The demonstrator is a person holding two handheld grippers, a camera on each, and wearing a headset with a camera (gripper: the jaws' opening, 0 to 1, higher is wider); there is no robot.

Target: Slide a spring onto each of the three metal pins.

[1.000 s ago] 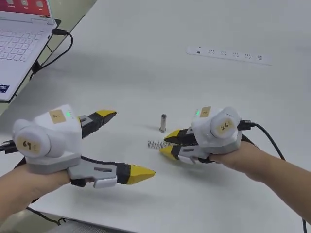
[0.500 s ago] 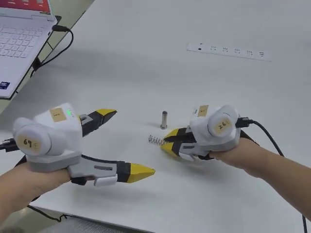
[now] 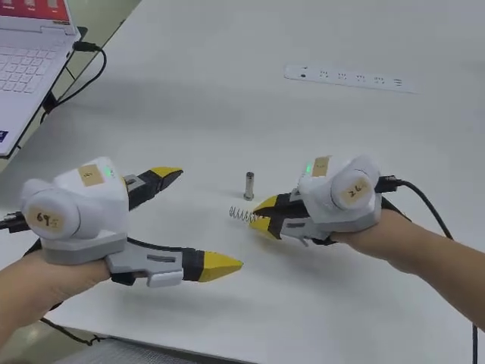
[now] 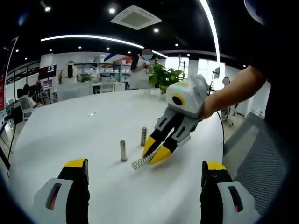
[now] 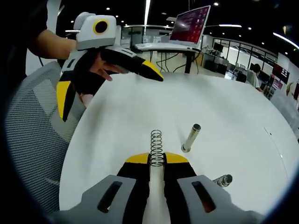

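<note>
A small steel spring (image 3: pixel 240 215) lies level just above the white table, and my right gripper (image 3: pixel 262 215) is shut on its near end. From the right gripper view the spring (image 5: pixel 156 142) sticks straight out past the yellow tips (image 5: pixel 156 159). A bare metal pin (image 3: pixel 249 185) stands upright just beyond it, also visible as the pin (image 5: pixel 190 138) and the pin (image 4: pixel 123 150). Another pin with coils around it (image 4: pixel 144 136) stands behind. My left gripper (image 3: pixel 198 220) hovers to the left, jaws wide open and nothing between them.
A white laptop (image 3: pixel 26 53) with a black cable (image 3: pixel 79 76) sits at the far left. A white power strip (image 3: pixel 341 78) lies at the back. The table's near edge (image 3: pixel 227 345) runs just below my hands. A mesh chair (image 5: pixel 32 140) stands beside the table.
The right gripper's jaws have closed on the spring's end and carried it slightly up towards the pin. The left gripper stays open in about the same place.
</note>
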